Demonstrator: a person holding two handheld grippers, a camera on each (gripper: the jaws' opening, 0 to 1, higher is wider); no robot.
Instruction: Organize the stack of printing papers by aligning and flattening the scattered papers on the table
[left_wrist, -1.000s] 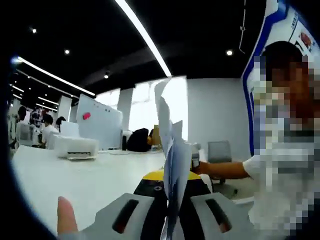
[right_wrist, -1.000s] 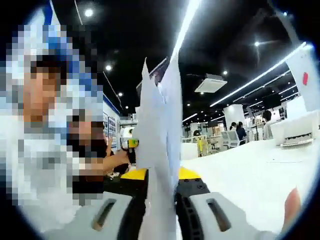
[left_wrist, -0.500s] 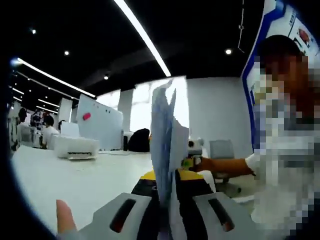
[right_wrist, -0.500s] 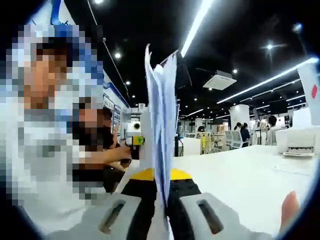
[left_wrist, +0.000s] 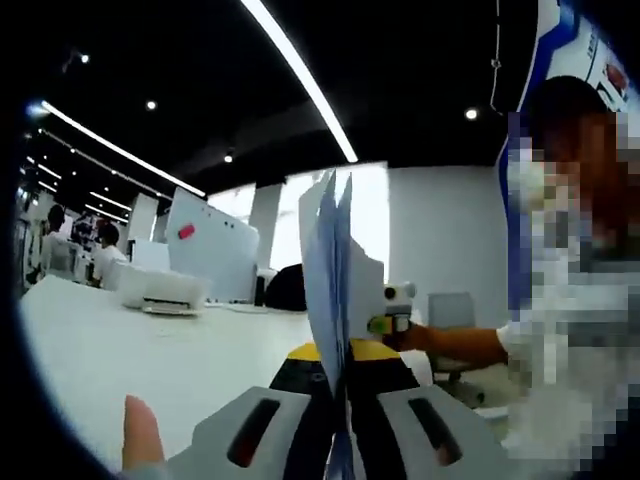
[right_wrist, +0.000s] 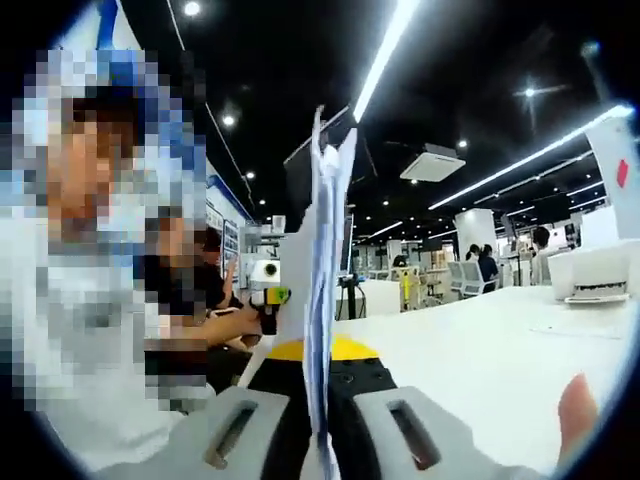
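In the left gripper view, the white table (left_wrist: 170, 365) ran across the lower left of the frame, with a white printer (left_wrist: 165, 293) far back at mid-left. A fingertip (left_wrist: 141, 435) showed at the bottom left edge. At bottom centre, the left gripper (left_wrist: 338, 440) had its two jaws pressed close on the stack of papers (left_wrist: 330, 290), which stood on edge up the middle of the frame. The sheets were gathered into one bundle and lifted off the table, but the top edges fanned apart a little, so the aligning looked only partly done. By my judgement, squaring the edges and laying the stack flat were both still to come. Right of the papers, the other gripper (left_wrist: 392, 310) showed at mid-frame, held in the person's hand (left_wrist: 418, 338), with the forearm reaching in from the right.

In the right gripper view, the person's hand (right_wrist: 228, 322) sat at mid-left. The right gripper (right_wrist: 320, 435) at bottom centre was likewise clamped on the stack of papers (right_wrist: 322, 300), seen edge-on. The table (right_wrist: 470, 350) filled the lower right. Both grippers pointed roughly level, facing each other across the upright bundle.
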